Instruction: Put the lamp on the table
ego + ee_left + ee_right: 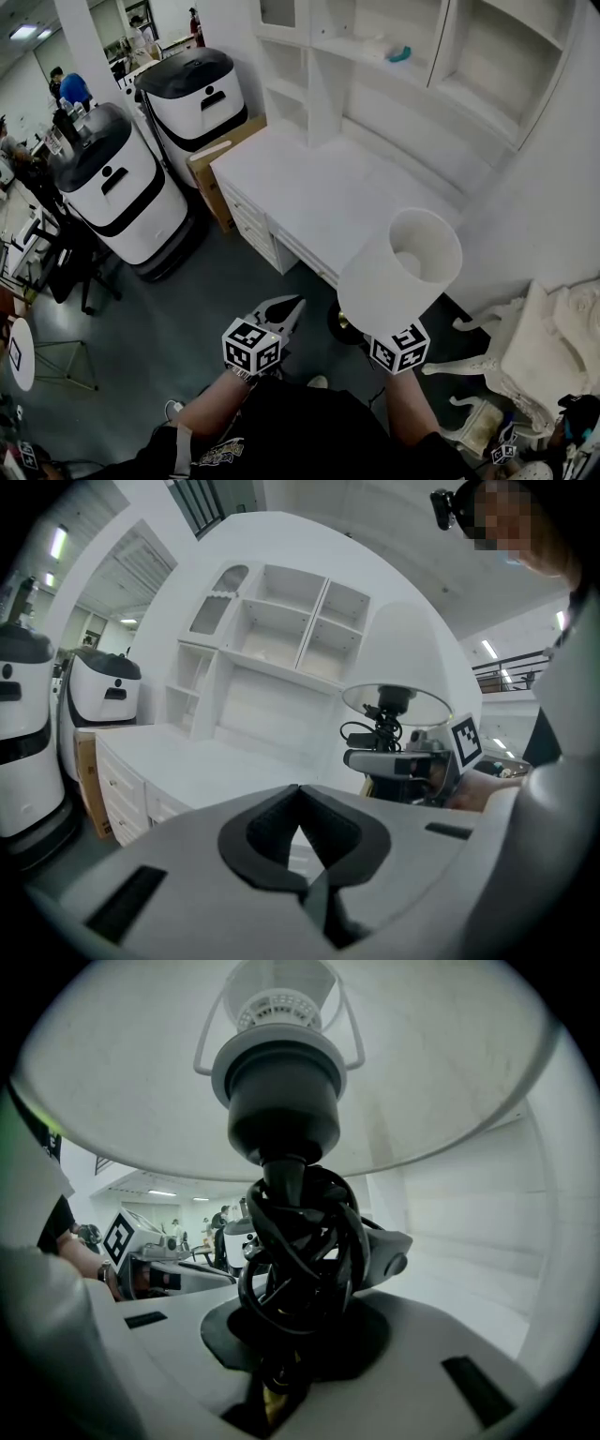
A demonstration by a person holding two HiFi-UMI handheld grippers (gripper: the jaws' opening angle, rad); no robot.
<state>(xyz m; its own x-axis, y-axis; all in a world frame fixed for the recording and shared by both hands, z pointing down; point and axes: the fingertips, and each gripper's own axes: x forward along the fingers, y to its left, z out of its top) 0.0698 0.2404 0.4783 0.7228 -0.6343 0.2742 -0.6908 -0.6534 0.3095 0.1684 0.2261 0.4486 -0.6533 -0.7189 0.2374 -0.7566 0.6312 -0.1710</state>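
Note:
I see the lamp in the head view, with its white shade tilted over the floor just in front of the white table. My right gripper is shut on the lamp's stem, which has a black cord wound around it. In the right gripper view, the dark socket and the shade stand right above the jaws. The lamp's dark base shows below the shade. My left gripper is to the lamp's left, shut and holding nothing; its tips meet. From there the lamp shows at right.
A white shelf unit stands on the table's back. Two white and black machines and a cardboard box stand left of the table. A white ornate chair is at right. People and an office chair are far left.

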